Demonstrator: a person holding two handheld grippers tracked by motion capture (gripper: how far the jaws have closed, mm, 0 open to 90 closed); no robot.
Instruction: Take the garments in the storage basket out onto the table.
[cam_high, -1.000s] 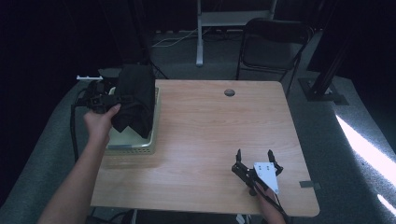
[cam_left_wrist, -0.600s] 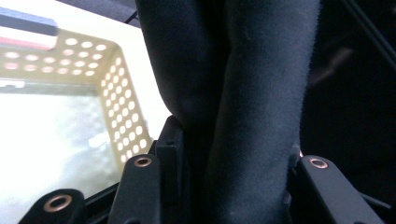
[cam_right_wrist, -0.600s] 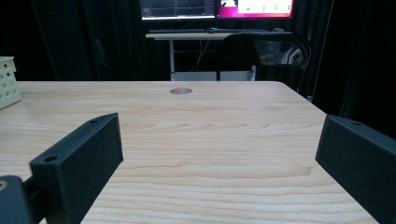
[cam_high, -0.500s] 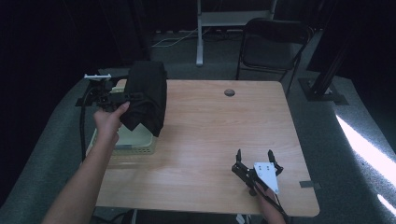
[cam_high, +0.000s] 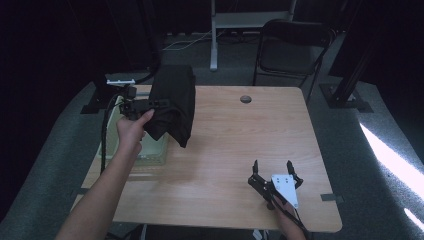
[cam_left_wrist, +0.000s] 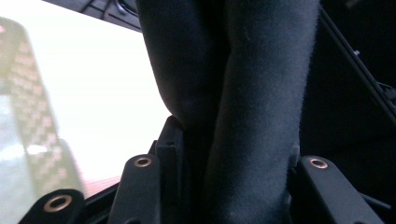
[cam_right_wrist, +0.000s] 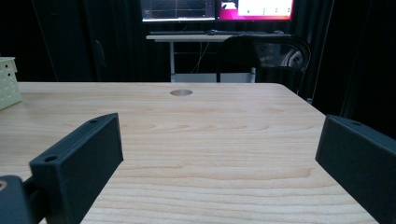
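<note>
**A:** Over the left side of the surface (cam_high: 240, 150), in the high view, what's different from a second ago?

**B:** The left claw (cam_high: 150, 106) has carried the black garment (cam_high: 174, 107) up and away from the person, toward the far left corner. A second ago the cloth hung low over the pale perforated basket (cam_high: 150, 154); now it hangs higher and mostly past it, with only its bottom edge over the basket's right rim. The right claw (cam_high: 272, 171) sits at the near right edge exactly as before, well apart from everything.

**A:** And the left gripper view?

**B:** Thick folds of the black garment (cam_left_wrist: 243, 107) rise straight out from between the jaws, which are clamped hard on the bunched cloth. Their gap hasn't changed over that second, so the grip looks steady.

**A:** The right gripper view?

**B:** Its jaws stand wide apart with nothing between them, just bare wooden surface (cam_right_wrist: 196, 140), the round cable hole (cam_right_wrist: 181, 92) farther off and a corner of the basket (cam_right_wrist: 8, 81) at the left edge.

**A:** So what does it mean for the work?

**B:** I'd judge the garment is now lifted out of the basket, free to be brought over the open surface, where the idle right claw could take a share of it.
</note>
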